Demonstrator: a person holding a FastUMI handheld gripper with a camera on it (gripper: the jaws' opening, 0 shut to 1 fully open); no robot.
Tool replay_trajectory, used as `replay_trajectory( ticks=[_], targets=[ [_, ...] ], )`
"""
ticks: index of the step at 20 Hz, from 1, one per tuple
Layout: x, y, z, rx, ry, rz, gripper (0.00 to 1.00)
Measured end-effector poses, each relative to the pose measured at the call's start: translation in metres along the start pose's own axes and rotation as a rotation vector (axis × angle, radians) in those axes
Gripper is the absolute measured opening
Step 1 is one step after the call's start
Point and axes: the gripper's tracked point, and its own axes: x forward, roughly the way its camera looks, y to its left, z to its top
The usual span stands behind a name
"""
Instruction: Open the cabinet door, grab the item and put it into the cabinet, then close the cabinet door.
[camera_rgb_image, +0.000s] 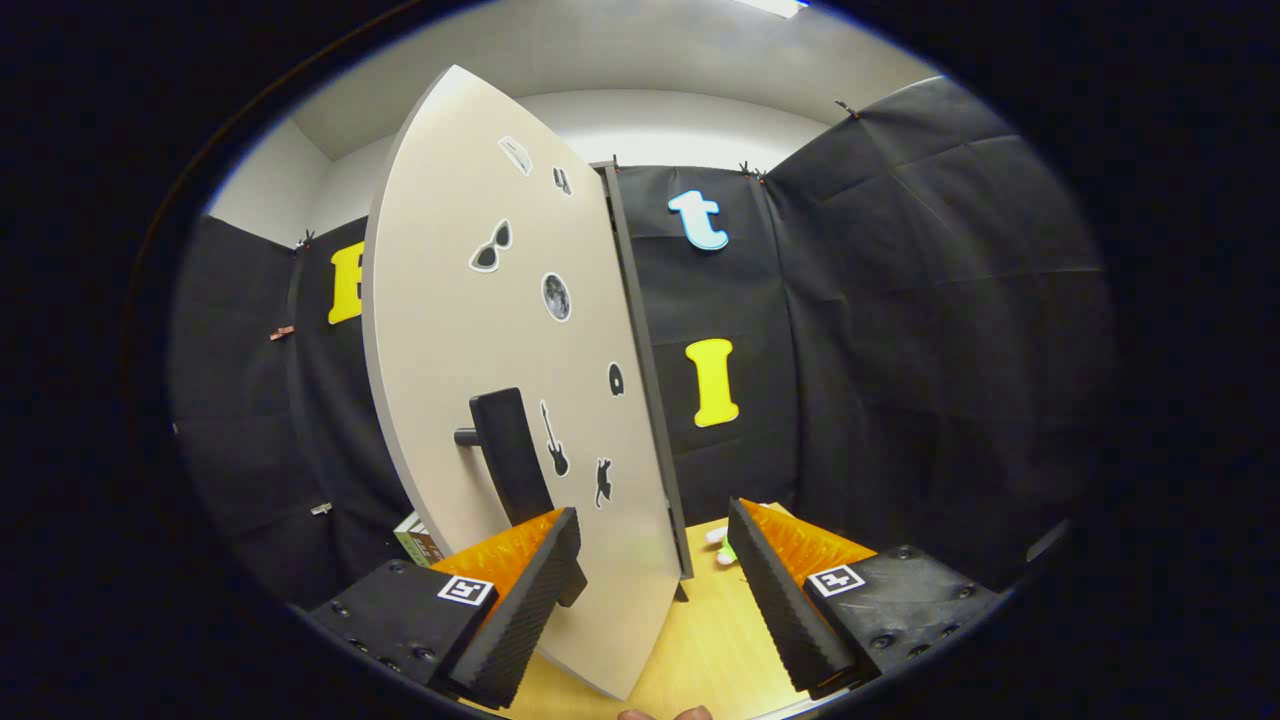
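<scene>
Gripper (655, 560): fingers spread wide, pinching nothing; the free edge of the cabinet door stands in the gap between them.
Left finger (530, 600): against the front face of the door, right at the foot of the handle; whether it presses on either I cannot tell.
Right finger (785, 600): out over the table, apart from the door edge.
Cabinet door (450, 300): pale panel, swung open and seen at an angle, its dark edge turned toward the right finger; small stickers dot its face, among them sunglasses, a round moon, a guitar and a cat.
Handle (510, 450): dark upright bar on a short peg, low on the door, just ahead of the left finger.
Item (722, 545): small whitish and green thing on the table, just beyond the right finger's tip, mostly hidden; its kind is unclear.
Table (700, 640): light wood, under the fingers.
Box (418, 540): a corner showing behind the door's lower left.
</scene>
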Motion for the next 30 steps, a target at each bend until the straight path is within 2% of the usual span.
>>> replay_trajectory(
  ticks=[13, 19, 30],
  targets=[
    [0.052, 0.142, -0.028, -0.079, 0.021, 0.229, 0.98],
    [0.064, 0.154, -0.025, -0.161, -0.017, 0.21, 0.98],
    [0.072, 0.145, -0.026, -0.145, -0.008, 0.168, 0.98]
  ],
)
